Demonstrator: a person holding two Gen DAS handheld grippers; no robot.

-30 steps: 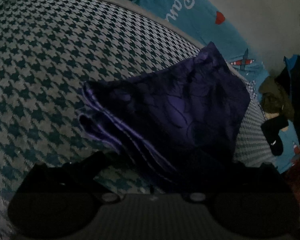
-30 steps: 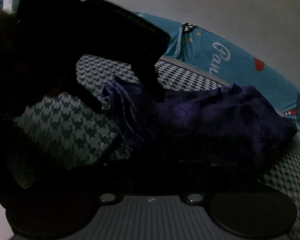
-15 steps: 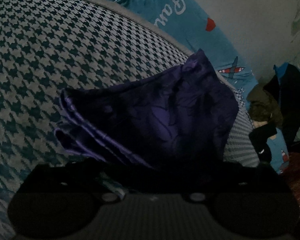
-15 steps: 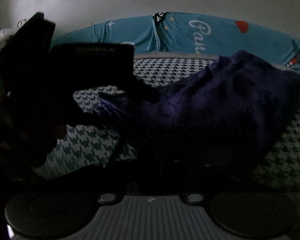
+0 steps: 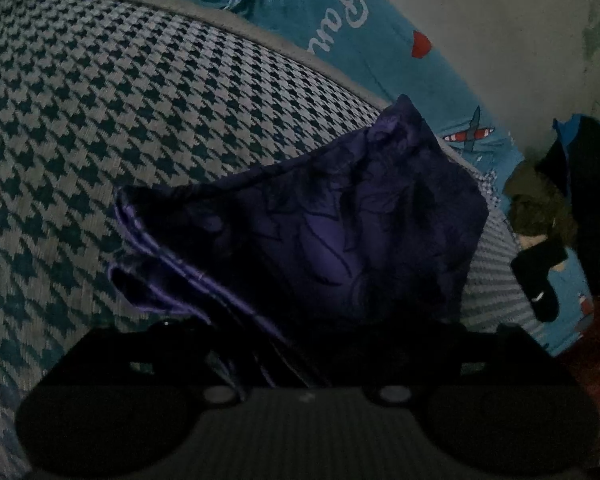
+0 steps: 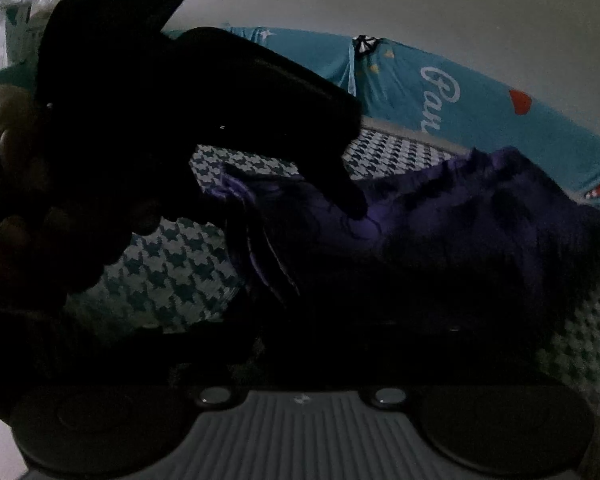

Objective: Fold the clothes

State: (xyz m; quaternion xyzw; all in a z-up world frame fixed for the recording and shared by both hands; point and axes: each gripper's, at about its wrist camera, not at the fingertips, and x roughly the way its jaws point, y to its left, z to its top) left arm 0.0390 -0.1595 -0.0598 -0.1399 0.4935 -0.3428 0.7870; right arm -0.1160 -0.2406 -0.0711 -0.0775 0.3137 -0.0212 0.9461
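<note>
A dark purple garment [image 5: 340,232], folded into a thick pad, lies on the houndstooth bed cover [image 5: 100,120]. Its layered edges face left. My left gripper [image 5: 340,332] stands over the near edge with its jaws wide apart and closing, cloth between them but not pinched. In the right wrist view a hand holds the left gripper [image 6: 248,212], and one of its fingertips [image 6: 352,204] touches the top of the garment [image 6: 480,232]. My right gripper [image 6: 340,336] sits low at the garment's near side. Its jaws are opening, and the dark hides its fingers.
A blue printed sheet [image 5: 340,40] runs along the pale wall behind the bed. A heap of dark clothes [image 5: 548,208] and a black sock [image 5: 540,280] lie past the bed's right end. White plastic bags [image 6: 8,20] stand at the far left.
The right wrist view has swung, and the left gripper now looms larger with a fingertip on the garment. The left fingers have drawn closer together. The garment stays folded in place.
</note>
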